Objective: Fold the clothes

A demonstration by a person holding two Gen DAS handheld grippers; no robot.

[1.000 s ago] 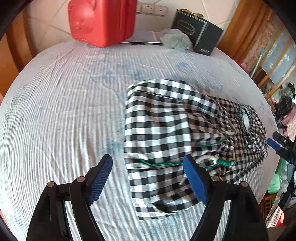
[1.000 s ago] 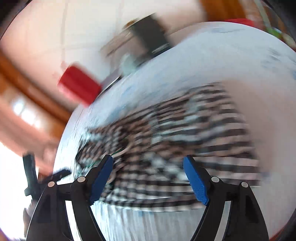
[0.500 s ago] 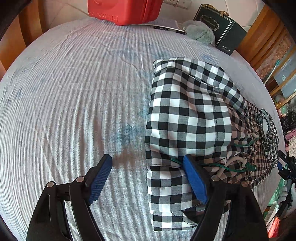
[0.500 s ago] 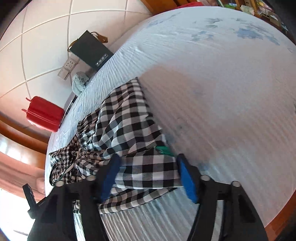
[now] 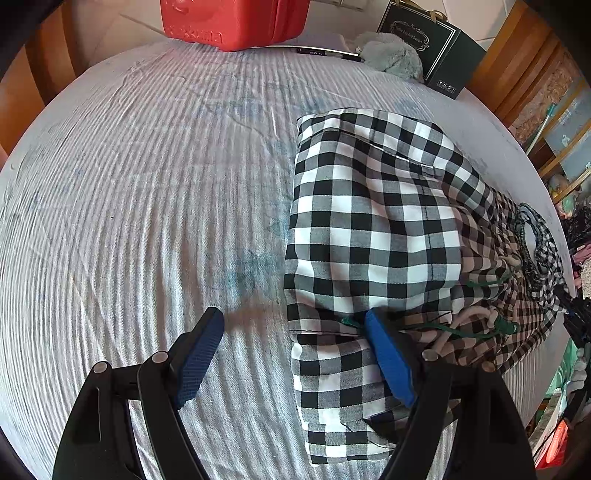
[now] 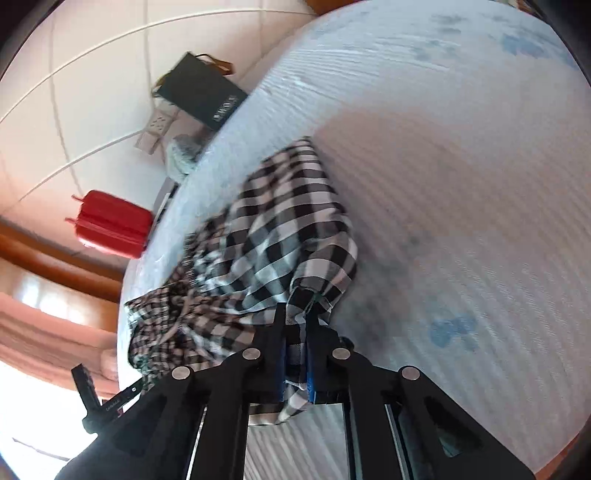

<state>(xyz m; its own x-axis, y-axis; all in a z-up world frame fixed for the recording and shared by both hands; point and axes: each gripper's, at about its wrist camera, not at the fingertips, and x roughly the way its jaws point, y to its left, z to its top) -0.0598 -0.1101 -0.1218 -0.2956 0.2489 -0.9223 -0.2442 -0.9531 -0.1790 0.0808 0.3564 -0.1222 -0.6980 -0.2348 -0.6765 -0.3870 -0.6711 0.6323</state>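
A black-and-white checked garment (image 5: 373, 236) with green and white drawstrings lies partly folded on the striped grey-white cloth (image 5: 147, 206). My left gripper (image 5: 295, 354) is open, low over the garment's near left edge; its right finger (image 5: 388, 358) rests on the fabric, its left finger over bare cloth. In the right wrist view my right gripper (image 6: 295, 354) is shut on an edge of the checked garment (image 6: 280, 236) and lifts it off the cloth (image 6: 461, 221).
A red case (image 5: 232, 22), a grey plush toy (image 5: 391, 55) and a dark green gift bag (image 5: 432, 40) stand at the far edge by the tiled wall. Wooden furniture and clutter lie off the right side. The red case (image 6: 110, 225) also shows in the right wrist view.
My right gripper has closed on the garment's edge and raised it. My left gripper has come lower and closer over the garment's left edge, still open.
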